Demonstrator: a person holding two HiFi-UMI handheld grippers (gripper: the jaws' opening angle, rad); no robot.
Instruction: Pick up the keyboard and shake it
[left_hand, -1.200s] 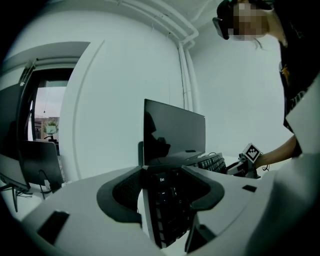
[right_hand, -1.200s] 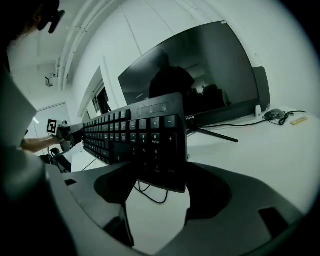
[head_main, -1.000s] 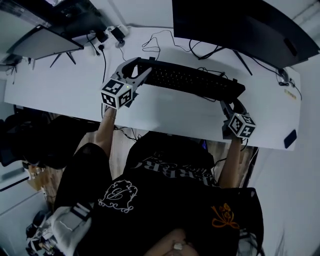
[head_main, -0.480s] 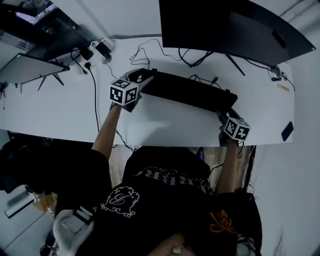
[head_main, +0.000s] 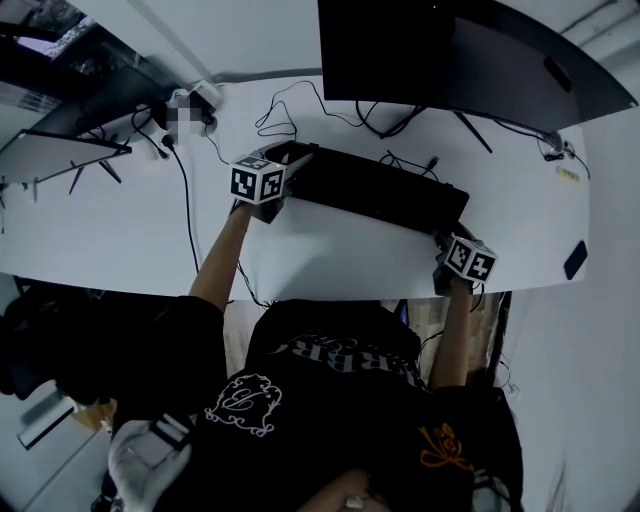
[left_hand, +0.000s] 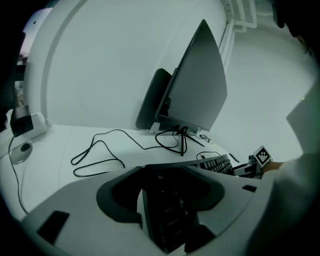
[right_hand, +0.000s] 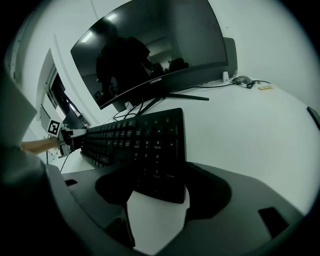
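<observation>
Over the counter (head_main: 330, 245) the keyboard (head_main: 380, 190) is running ten to four o'clock. Left gripper (head_main: 292, 160) and right gripper (head_main: 443, 237) are each clamping one end.

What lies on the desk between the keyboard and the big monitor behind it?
Loose black cables loop over the white desk between the keyboard and the monitor. The left gripper view shows this best, and the head view agrees.

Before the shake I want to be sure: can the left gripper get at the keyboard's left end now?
Yes, apparently: the left gripper has the left end of the keyboard clamped between its jaws, and nothing stands in the way.
</observation>
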